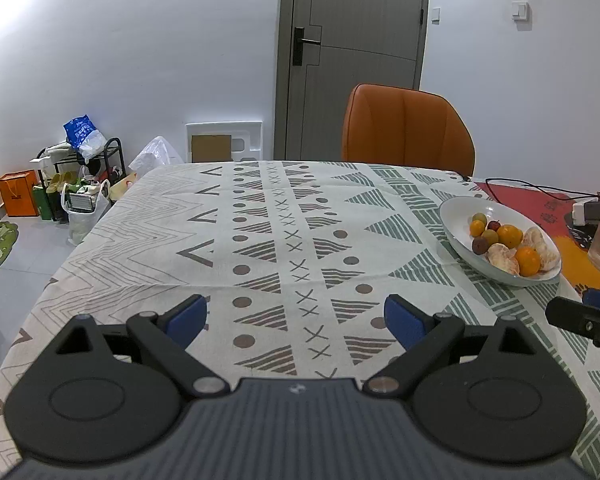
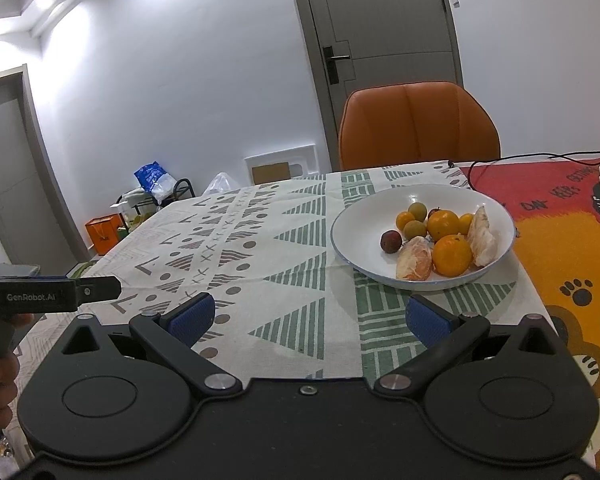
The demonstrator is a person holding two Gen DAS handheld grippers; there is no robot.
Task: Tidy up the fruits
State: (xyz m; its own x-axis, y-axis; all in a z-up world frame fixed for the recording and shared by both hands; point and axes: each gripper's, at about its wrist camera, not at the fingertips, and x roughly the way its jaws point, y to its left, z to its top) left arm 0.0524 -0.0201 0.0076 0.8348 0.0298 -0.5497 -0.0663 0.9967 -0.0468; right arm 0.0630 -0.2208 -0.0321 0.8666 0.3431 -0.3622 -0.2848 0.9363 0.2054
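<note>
Fruit (image 2: 452, 254) lies heaped in a white bowl (image 2: 356, 224) on the table (image 2: 292, 248), peeled segments' long axes pointing away from the cameras. "GenRobot.AI" is printed on the left hand-held gripper (image 2: 100, 290). Both it and the right hand-held gripper (image 2: 310, 316) gape wide, empty.

The left gripper (image 1: 296, 320) is hovering wide open over the patterned tabletop (image 1: 260, 240), the fruit bowl (image 1: 456, 216) sitting to its right.
</note>
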